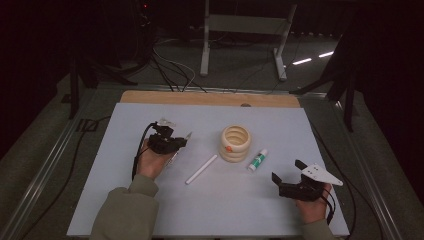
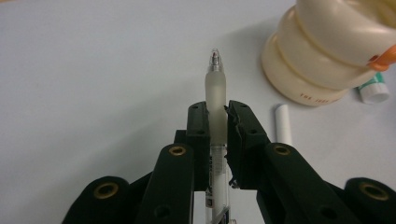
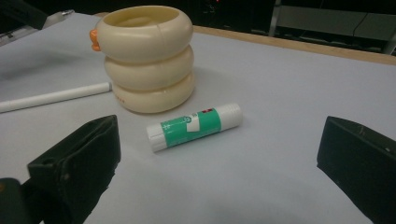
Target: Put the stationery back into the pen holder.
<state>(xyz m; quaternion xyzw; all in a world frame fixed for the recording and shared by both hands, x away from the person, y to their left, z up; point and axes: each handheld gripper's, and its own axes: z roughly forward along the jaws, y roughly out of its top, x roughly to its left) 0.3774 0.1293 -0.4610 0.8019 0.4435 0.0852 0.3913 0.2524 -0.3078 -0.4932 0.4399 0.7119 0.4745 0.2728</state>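
My left gripper [image 1: 177, 143] [image 2: 216, 114] is shut on a clear pen [image 2: 215, 93] with a frosted grip, whose tip [image 1: 189, 135] points toward the cream holder. That ringed cream pen holder [image 1: 235, 143] [image 2: 327, 51] [image 3: 147, 58] stands at mid table, an orange bit on its side. A white pen [image 1: 201, 169] [image 2: 282, 123] [image 3: 51, 98] lies left of the holder. Right of it lies a green and white glue stick [image 1: 258, 160] [image 3: 194, 126] [image 2: 373, 88]. My right gripper [image 1: 288, 171] [image 3: 217, 163] stands open at the front right, jaws wide apart, with the glue stick ahead of them.
A pale sheet [image 1: 150, 200] covers the wooden table [image 1: 200, 98], whose far edge shows beyond it. Cables [image 1: 170, 70] and a metal stand [image 1: 205, 45] sit on the dark floor behind. Dark posts stand at both sides.
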